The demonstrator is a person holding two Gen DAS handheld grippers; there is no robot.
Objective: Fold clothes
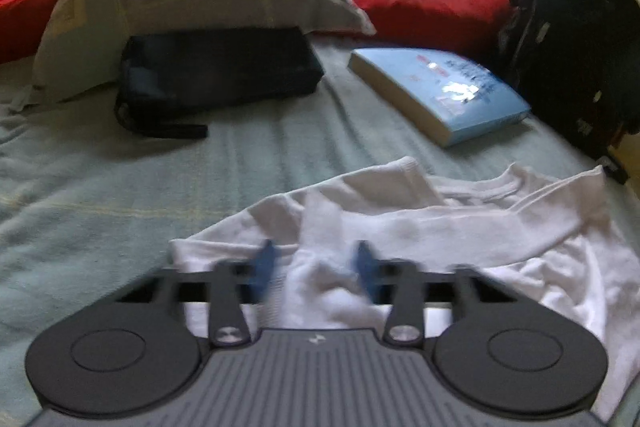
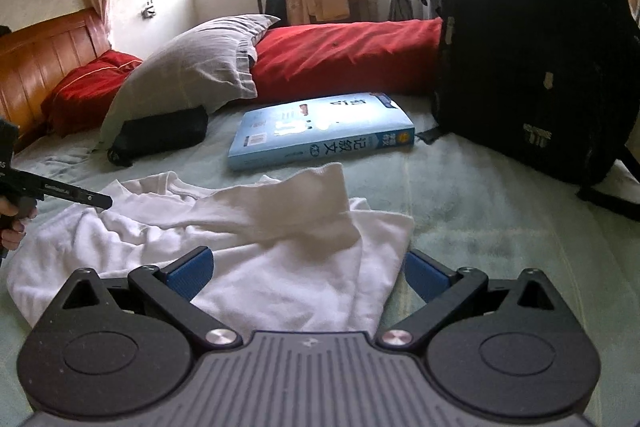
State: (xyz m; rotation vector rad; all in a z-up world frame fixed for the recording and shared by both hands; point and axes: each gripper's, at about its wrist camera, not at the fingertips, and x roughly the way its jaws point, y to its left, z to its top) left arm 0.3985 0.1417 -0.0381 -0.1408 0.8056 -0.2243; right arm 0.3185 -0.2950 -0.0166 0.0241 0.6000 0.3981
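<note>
Headboard (image 2: 36, 55) is seen only from the right, whose hand-held gripper (image 2: 306, 273) is spread; left hand-held gripper (image 1: 314, 265) is pinched on the shirt (image 1: 500, 227).

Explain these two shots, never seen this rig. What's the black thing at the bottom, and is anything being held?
There is no robot here: a person holds a two-finger gripper in each hand, and each gripper has a fisheye camera looking along its fingers. The black body with blue pads at the bottom of each picture is that gripper itself.

In the left wrist view, the left gripper has its jaws narrowed around a bunch of the white shirt. It looks pinched, though the view is blurred.

In the right wrist view, the right gripper stands wide open over the shirt's edge and holds nothing.

On the green bed cover lie a blue book, a black pouch, a grey pillow, red bedding and a black backpack.
</note>
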